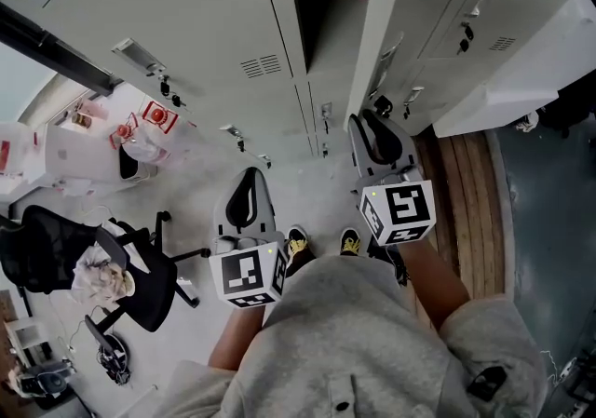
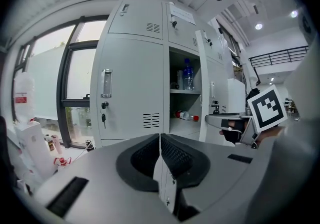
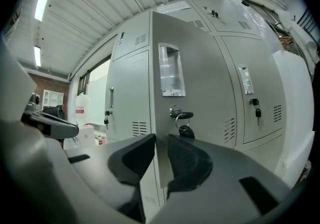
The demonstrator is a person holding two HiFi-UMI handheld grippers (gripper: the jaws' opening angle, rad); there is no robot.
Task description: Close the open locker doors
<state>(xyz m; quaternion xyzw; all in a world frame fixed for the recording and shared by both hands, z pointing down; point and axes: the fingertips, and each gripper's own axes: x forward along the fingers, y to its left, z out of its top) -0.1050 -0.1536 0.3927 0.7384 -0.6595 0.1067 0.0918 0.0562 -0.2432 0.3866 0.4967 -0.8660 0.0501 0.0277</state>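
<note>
The left gripper (image 2: 160, 135) has its two jaws pressed tight together, and there is nothing between them. It points at a tall grey locker (image 2: 182, 98) that stands open. Inside, a bottle with a blue cap (image 2: 188, 74) stands on the shelf, and a bottle with a red cap (image 2: 187, 115) lies on its side lower down. The right gripper (image 3: 161, 139) has its jaws a little way apart, with a narrow gap between them. It points at the open locker door (image 3: 192, 83), which swings out from the right side of the open locker. The thin edge of this door lines up with the gap between the jaws, but I cannot tell if the jaws touch it. A key with a dark tag (image 3: 183, 118) hangs from the lock on the door. In the head view, both grippers are held out in front of the person, the left one lower and the right one close to the door. A black chair (image 1: 79, 262) stands on the floor to the left, well away from the lockers.
</note>
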